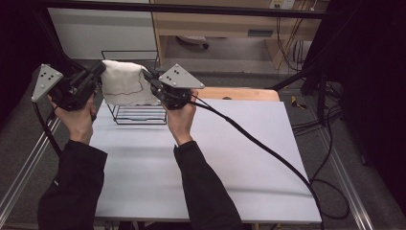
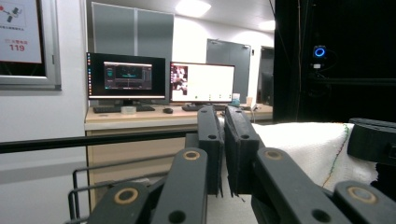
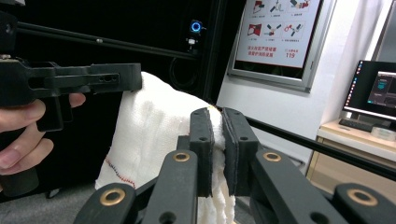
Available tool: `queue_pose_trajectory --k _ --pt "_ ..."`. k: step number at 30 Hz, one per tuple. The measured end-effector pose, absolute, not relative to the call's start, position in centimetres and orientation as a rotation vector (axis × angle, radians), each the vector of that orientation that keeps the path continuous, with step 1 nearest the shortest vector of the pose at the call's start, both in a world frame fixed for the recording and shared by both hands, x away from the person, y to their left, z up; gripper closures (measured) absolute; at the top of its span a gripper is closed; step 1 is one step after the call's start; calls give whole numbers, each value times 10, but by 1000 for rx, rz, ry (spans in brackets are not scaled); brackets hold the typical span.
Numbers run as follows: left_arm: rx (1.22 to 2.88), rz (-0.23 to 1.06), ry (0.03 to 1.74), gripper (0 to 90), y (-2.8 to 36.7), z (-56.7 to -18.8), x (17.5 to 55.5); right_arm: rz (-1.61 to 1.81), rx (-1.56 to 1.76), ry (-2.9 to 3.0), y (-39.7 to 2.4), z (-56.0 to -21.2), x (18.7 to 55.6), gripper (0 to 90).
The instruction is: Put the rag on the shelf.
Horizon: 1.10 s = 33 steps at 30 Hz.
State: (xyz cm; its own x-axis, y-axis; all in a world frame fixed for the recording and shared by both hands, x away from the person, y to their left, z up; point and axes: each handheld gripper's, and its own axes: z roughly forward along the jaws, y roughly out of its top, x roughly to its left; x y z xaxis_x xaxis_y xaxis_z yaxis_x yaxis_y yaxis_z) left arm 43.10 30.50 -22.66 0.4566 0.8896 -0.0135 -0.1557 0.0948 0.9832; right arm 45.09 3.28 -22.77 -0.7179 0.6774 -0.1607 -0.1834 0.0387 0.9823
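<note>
Both tools pinch a white cloth (image 1: 123, 85): left tool (image 1: 99, 71), right tool (image 1: 146, 76). It hangs, seemingly, above a wire rack (image 1: 136, 114) on the bench (image 1: 230, 158).

The right gripper (image 3: 217, 154) has its jaws pinched on the edge of a white cloth (image 3: 154, 135) (red stitching along its hem). The left gripper (image 3: 70, 81) grips the cloth's far corner, a hand (image 3: 28, 135) around its handle.
</note>
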Motion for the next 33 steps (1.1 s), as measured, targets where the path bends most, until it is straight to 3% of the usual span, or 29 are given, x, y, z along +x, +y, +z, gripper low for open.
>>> queue_pose_trajectory --k 33 --pt "1182 958 757 854 326 -175 464 1772 480 1642 60 -172 491 832"
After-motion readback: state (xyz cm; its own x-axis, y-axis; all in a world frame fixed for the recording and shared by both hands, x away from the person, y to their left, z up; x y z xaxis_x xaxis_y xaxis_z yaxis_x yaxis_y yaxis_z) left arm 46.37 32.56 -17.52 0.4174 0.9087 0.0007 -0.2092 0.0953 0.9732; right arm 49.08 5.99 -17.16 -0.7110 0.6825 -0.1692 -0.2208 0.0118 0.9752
